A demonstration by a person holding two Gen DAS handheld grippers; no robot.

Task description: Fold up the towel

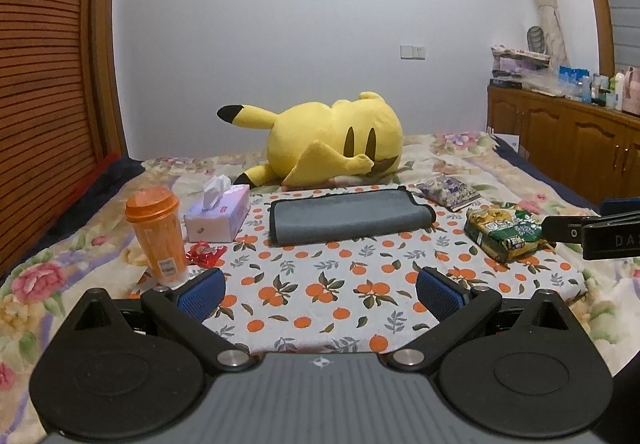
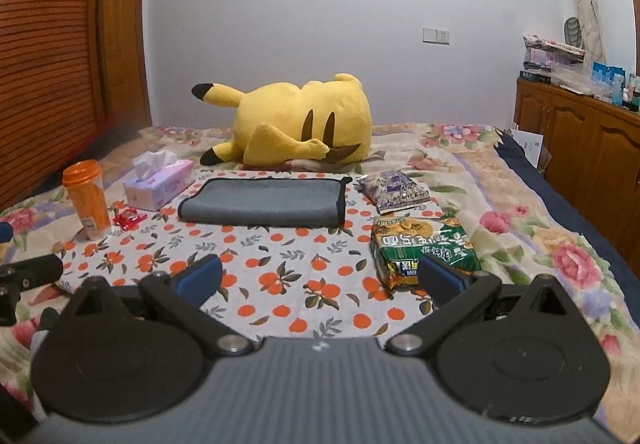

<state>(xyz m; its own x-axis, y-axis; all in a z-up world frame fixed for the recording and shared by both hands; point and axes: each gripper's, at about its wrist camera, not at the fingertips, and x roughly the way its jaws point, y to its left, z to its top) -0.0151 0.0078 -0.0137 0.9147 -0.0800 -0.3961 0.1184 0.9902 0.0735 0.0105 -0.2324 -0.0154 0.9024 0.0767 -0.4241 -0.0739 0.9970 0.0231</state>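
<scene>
A grey towel with black edging lies folded on the orange-print cloth on the bed; it also shows in the right wrist view. My left gripper is open and empty, hovering over the cloth well in front of the towel. My right gripper is open and empty, also short of the towel, with its right finger over a green snack bag. The right gripper's side shows at the right edge of the left wrist view.
An orange cup, a tissue box and a red wrapper sit left of the towel. A purple packet and the green snack bag sit to its right. A yellow plush toy lies behind it. Wooden cabinets stand at right.
</scene>
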